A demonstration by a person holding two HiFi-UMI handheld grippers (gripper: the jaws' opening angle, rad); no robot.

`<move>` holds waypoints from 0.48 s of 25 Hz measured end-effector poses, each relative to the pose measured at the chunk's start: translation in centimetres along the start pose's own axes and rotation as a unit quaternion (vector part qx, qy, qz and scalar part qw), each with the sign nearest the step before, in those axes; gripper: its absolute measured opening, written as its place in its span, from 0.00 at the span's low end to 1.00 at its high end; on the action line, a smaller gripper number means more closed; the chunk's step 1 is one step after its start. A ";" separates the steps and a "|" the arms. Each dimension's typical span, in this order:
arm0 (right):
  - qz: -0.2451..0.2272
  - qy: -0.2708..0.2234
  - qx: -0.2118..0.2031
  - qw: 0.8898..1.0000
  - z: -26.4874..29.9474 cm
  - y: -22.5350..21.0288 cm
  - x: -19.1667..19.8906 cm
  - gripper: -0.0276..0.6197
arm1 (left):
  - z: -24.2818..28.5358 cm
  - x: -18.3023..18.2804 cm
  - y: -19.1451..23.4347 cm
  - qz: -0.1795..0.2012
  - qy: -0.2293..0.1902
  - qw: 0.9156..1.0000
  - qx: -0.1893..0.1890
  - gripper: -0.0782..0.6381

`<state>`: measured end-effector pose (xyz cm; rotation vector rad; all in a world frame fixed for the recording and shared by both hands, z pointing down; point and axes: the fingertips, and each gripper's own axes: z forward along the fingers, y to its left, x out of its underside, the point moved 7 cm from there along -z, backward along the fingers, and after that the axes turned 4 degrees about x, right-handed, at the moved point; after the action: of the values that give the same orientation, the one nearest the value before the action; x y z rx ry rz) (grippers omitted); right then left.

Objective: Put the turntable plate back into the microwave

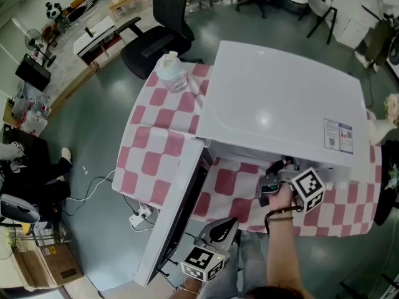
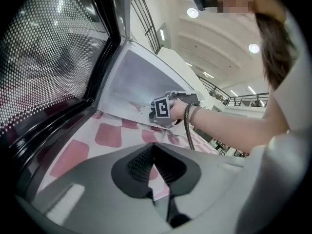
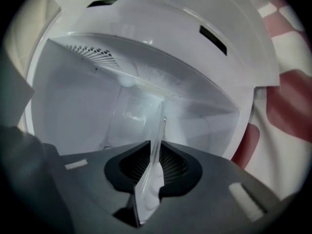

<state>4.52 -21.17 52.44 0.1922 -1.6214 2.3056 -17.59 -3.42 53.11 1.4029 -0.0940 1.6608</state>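
From the head view, a white microwave [image 1: 280,98] sits on a pink and white checked cloth [image 1: 156,161]. Its door [image 1: 177,217] hangs open on the left. The right gripper [image 1: 274,176] is at the microwave's open front. The left gripper [image 1: 225,224] is lower down, near the door. A clear bottle [image 1: 170,71] stands on the cloth beside the microwave.

In the left gripper view, its jaws are pressed together with nothing between them. Ahead are the cloth and the door's dotted window.

In the right gripper view, the jaws pinch the clear glass turntable plate [image 3: 157,130] by its rim. The plate stands on its edge inside the white microwave.
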 end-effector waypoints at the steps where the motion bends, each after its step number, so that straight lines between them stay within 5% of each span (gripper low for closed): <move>1: -0.008 0.002 0.000 1.000 0.2 0.1 0.0 0.13 | 0.0 0.0 0.0 0.000 -0.001 1.000 0.001 0.11; 12: -0.085 0.042 0.076 0.993 0.9 0.6 -0.2 0.18 | 0.5 -0.4 -0.3 -0.003 -0.012 1.000 0.008 0.11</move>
<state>4.40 -22.22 52.14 0.2549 -1.3362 2.2742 -17.08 -3.81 52.84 1.4342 -0.0911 1.6437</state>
